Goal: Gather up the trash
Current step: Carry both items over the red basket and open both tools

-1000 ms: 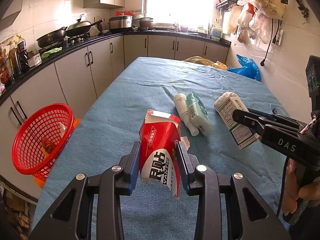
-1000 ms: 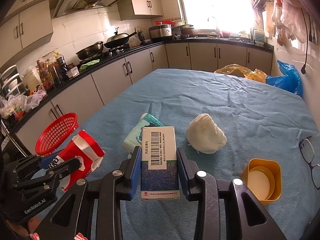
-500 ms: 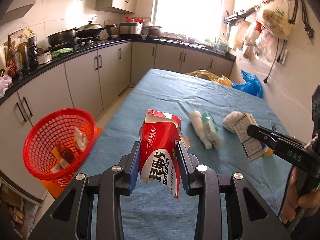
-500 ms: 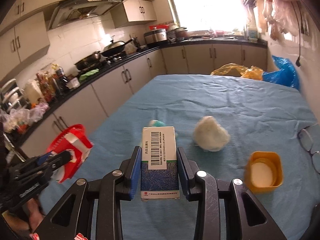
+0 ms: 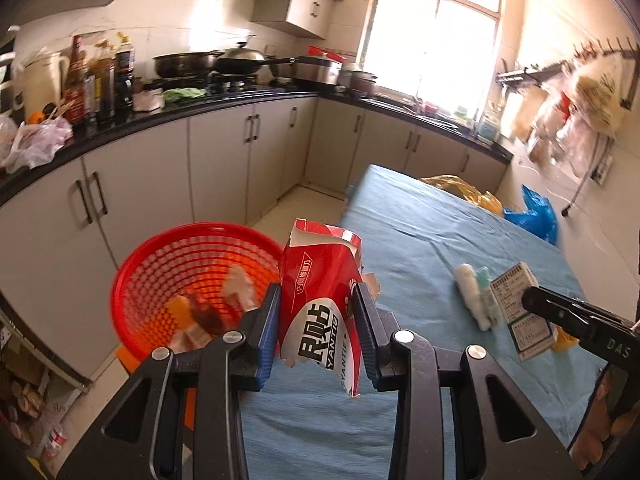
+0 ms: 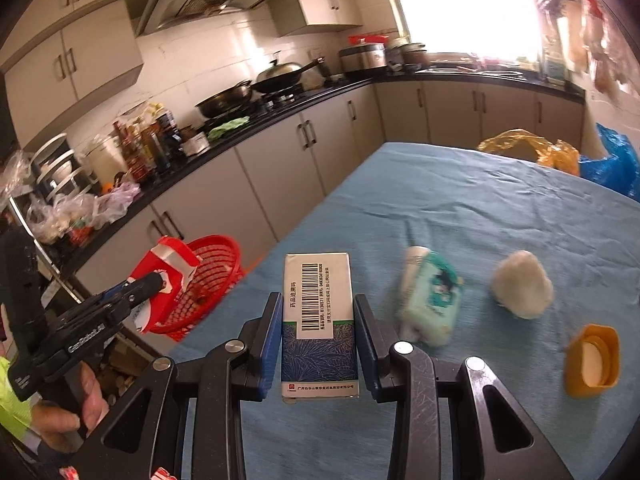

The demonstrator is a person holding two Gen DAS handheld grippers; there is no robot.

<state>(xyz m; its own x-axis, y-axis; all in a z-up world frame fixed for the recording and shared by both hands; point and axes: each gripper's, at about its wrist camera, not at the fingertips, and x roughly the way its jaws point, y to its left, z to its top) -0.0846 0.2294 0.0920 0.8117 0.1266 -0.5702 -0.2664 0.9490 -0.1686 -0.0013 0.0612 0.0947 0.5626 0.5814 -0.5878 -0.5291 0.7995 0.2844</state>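
Note:
My left gripper (image 5: 318,306) is shut on a torn red and white carton (image 5: 320,300), held over the table's left edge beside a red mesh basket (image 5: 160,276) that holds several scraps. From the right wrist view the same carton (image 6: 168,276) hangs in front of the basket (image 6: 216,272). My right gripper (image 6: 318,312) is shut on a white and green medicine box (image 6: 318,320) with a barcode, above the blue tablecloth (image 6: 480,208). That box (image 5: 520,312) also shows at the right of the left wrist view.
On the cloth lie a green wipes pack (image 6: 432,300) over a white tube (image 5: 470,292), a white crumpled wad (image 6: 522,288) and an orange lid (image 6: 592,360). Yellow (image 6: 528,148) and blue bags (image 6: 612,164) sit at the far end. Grey cabinets (image 5: 224,160) line the left.
Both grippers swung left toward the table's edge with their loads. The red basket has grown larger and now lies just left of the carton; the items on the cloth slid right in both views.

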